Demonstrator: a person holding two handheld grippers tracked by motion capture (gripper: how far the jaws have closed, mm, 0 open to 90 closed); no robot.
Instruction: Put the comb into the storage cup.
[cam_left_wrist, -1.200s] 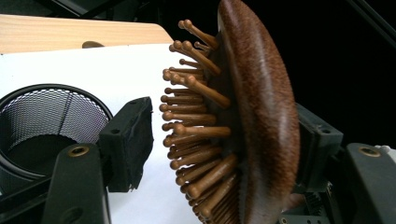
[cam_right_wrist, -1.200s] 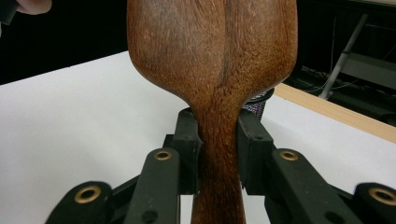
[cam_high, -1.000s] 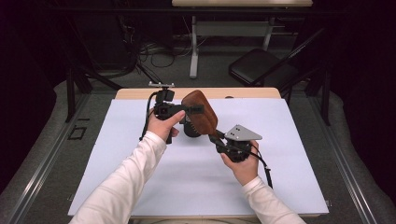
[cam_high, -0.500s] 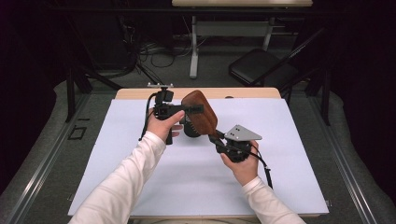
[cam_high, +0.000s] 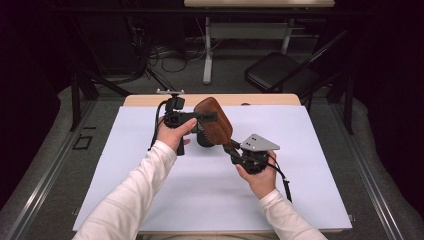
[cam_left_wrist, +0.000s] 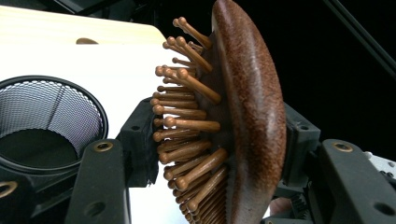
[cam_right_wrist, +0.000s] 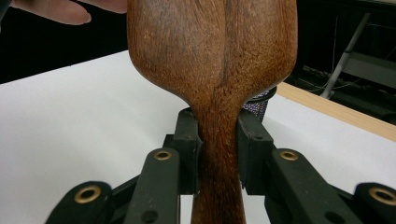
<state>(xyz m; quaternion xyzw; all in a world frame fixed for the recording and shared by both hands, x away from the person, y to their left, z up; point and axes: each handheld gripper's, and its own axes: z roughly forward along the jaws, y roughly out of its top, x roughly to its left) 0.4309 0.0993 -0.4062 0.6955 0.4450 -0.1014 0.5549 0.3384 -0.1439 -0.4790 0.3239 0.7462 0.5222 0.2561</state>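
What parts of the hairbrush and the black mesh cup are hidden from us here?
- Hairbrush handle end: in the right gripper view it runs off the bottom edge between the jaws.
- Brush pins: in the high view the wooden back faces up and covers them.
- Mesh cup: in the left gripper view a jaw and the left edge cut it off; in the high view the brush covers most of it.

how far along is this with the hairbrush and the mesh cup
Done: the wooden hairbrush is off the table, held in the air. In hand: the right gripper clamps its handle and the left gripper grips its head, bristles on one side and back on the other. Left, probably: the black mesh cup stands beside it with nothing visible inside, so the brush may yet go in.
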